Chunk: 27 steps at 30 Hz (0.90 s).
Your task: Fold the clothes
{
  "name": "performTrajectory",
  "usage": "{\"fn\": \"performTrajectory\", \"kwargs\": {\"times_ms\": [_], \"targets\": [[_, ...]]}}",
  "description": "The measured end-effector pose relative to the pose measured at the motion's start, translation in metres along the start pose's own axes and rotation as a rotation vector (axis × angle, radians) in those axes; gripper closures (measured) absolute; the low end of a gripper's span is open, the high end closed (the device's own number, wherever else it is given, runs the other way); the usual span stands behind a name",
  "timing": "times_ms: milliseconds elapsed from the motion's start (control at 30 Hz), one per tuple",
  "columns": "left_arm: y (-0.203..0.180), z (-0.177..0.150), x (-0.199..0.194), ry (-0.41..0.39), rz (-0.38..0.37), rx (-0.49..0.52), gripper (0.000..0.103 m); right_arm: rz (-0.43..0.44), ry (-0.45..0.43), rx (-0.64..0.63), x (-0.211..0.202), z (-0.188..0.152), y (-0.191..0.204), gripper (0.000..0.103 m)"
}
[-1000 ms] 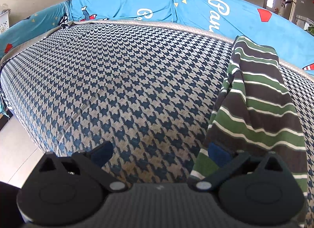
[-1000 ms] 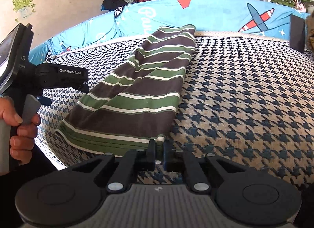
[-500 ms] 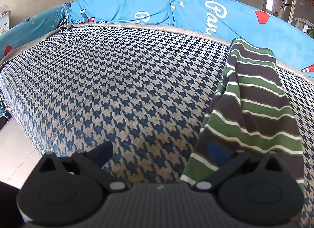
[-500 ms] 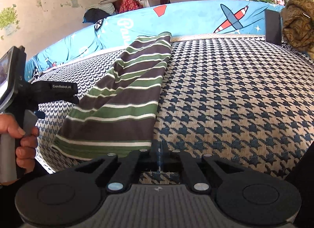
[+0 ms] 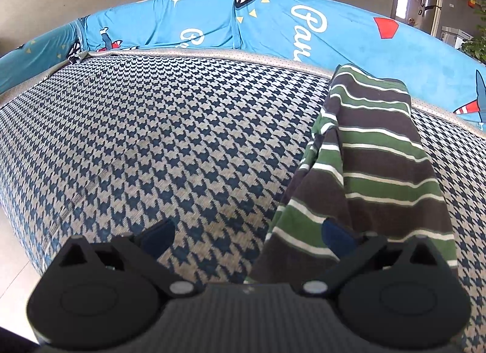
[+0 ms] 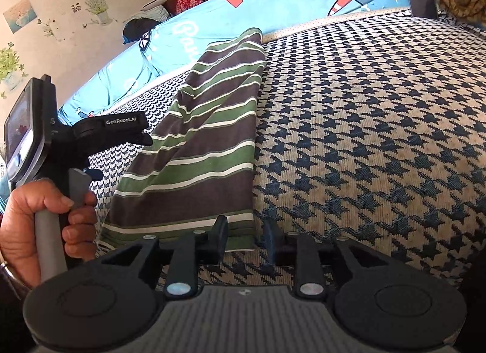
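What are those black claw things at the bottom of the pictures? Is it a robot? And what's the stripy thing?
No robot here. A person holds a grabbing tool in each hand, and each tool has a small camera looking out along its two fingers. One picture comes from the left gripper, the other from the right gripper. In the right one you can see the person's hand holding the left tool. The stripy thing is a green and brown striped garment, folded long and lying on a checked cushion. The left fingers are wide open. The right fingers have just been opening, with the garment's corner between them but not squeezed.
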<state>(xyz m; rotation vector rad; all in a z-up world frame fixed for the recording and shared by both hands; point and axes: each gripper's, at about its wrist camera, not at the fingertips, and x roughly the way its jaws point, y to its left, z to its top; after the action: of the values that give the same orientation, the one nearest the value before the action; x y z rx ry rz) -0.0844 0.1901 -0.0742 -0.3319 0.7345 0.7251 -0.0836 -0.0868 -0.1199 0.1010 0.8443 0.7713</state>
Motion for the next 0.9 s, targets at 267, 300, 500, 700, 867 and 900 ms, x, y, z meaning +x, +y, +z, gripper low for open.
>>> {"fn": "performTrajectory", "kwargs": {"times_ms": [267,300,500,700,867,900], "targets": [[-0.01,0.013,0.026,0.007,-0.009,0.001,0.0,0.002,-0.001,-0.007,0.004,0.001,-0.001,0.096],[-0.011,0.014,0.03,0.009,0.01,0.006,0.0,-0.004,-0.002,-0.014,0.003,0.001,0.0,0.097],[0.008,0.013,0.05,0.033,0.067,-0.074,0.0,-0.044,0.007,-0.103,0.001,0.0,0.007,0.098],[0.013,0.011,0.047,0.016,0.068,-0.085,0.0,-0.052,0.016,-0.116,0.003,0.0,0.006,0.099],[0.027,0.01,0.043,0.021,0.125,-0.142,0.0,-0.054,0.019,-0.128,0.003,-0.002,0.006,0.099],[0.03,0.01,0.043,0.024,0.147,-0.147,0.0,-0.053,0.019,-0.128,0.003,-0.001,0.006,0.099]]}}
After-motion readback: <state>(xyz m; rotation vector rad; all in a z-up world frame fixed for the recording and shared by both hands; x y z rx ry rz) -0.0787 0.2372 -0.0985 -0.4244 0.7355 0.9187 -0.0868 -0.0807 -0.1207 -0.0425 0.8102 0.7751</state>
